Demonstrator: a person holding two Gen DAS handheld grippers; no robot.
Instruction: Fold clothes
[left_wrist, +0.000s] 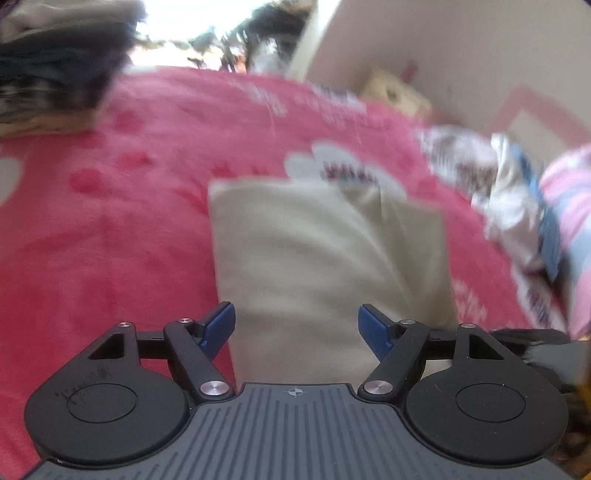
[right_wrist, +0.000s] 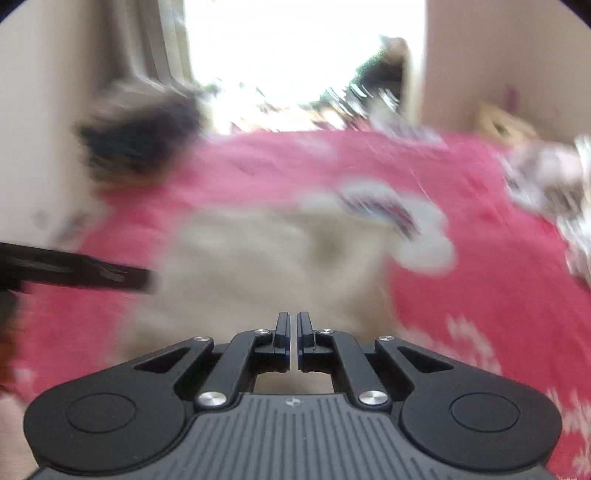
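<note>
A pink blanket (left_wrist: 129, 221) with white cloud-like prints (left_wrist: 314, 162) covers the bed. At its far edge a bright window (right_wrist: 295, 55) glares, blurred clutter along its sill. A pale wall (left_wrist: 461, 55) stands to the right, with a small cream box (left_wrist: 395, 92) at its foot, and a curtain (right_wrist: 155, 44) hangs left of the window
</note>
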